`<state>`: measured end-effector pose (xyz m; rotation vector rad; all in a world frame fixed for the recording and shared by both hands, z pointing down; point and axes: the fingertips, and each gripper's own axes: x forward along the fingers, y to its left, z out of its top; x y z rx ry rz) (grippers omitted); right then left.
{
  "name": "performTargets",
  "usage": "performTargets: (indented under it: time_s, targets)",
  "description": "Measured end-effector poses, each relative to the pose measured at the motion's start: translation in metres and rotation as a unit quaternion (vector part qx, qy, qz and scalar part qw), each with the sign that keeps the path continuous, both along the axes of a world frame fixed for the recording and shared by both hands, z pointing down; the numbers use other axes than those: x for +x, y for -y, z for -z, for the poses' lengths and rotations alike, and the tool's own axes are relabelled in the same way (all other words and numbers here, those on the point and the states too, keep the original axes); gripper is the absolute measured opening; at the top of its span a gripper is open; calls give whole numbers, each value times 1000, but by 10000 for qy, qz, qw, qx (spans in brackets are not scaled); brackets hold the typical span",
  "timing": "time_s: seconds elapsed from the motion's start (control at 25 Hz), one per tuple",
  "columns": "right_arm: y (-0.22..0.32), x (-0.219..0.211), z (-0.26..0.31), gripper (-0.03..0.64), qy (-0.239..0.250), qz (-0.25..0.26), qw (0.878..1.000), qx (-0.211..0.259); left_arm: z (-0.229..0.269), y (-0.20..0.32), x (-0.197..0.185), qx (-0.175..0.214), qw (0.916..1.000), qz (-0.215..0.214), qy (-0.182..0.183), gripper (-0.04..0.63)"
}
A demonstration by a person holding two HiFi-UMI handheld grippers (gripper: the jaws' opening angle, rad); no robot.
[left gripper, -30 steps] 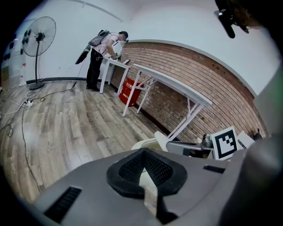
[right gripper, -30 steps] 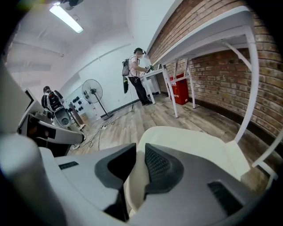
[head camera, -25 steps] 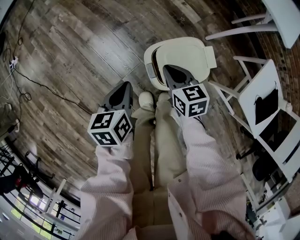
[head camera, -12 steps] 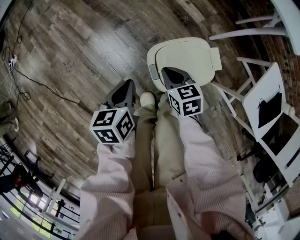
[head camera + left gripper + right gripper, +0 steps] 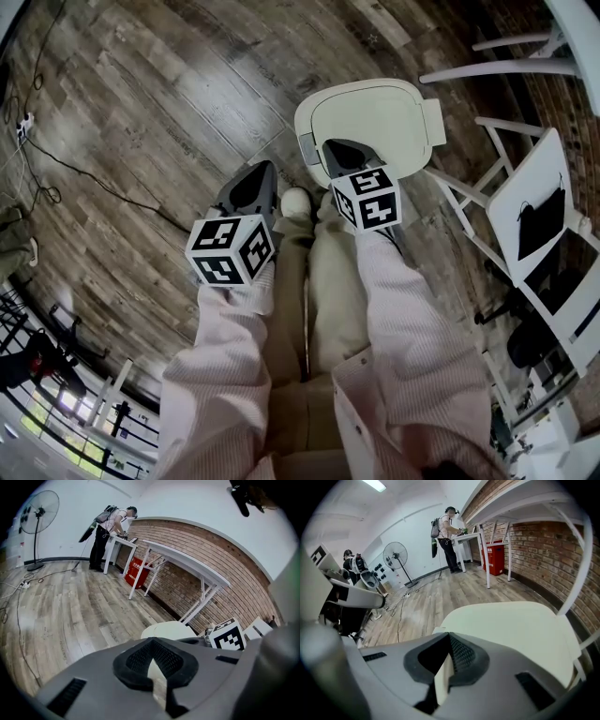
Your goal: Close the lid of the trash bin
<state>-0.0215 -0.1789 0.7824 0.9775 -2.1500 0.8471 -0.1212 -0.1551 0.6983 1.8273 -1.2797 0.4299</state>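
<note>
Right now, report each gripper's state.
Left gripper: closed, holding nothing.
Right gripper: closed, holding nothing, over the lid.

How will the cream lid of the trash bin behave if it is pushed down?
The lid looks like smooth moulded plastic, so it is probably stiff yet slippery under the shut right hand-held gripper. It appears to lie down flat, so it likely will not give further.

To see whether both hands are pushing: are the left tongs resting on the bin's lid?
No, the left tongs are over the wooden floor, apart from the lid; only the right tongs are above it.
</note>
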Motion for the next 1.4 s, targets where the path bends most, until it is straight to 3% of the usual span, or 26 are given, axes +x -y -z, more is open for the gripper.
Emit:
performTargets:
  time_s: [0.36,0.6,1.12,1.4]
  targets:
    - [-4,-12,-6,3,-187,311,9993,-34,-7,-1,7,-68,9999,-98,-23,-8]
    - [-4,-10,-12,3,-192,90,9996,-165,-7,1,8,-80,9999,-150,-24,-8]
    - [-3,-14,-13,3,-192,105,9992,-327,-5,-2,15,-153,9996,-248,1,-8]
    - [-7,-8,14,3,368,-80,9987,-333,11,-5,18,-164,9995,-278,39,-8]
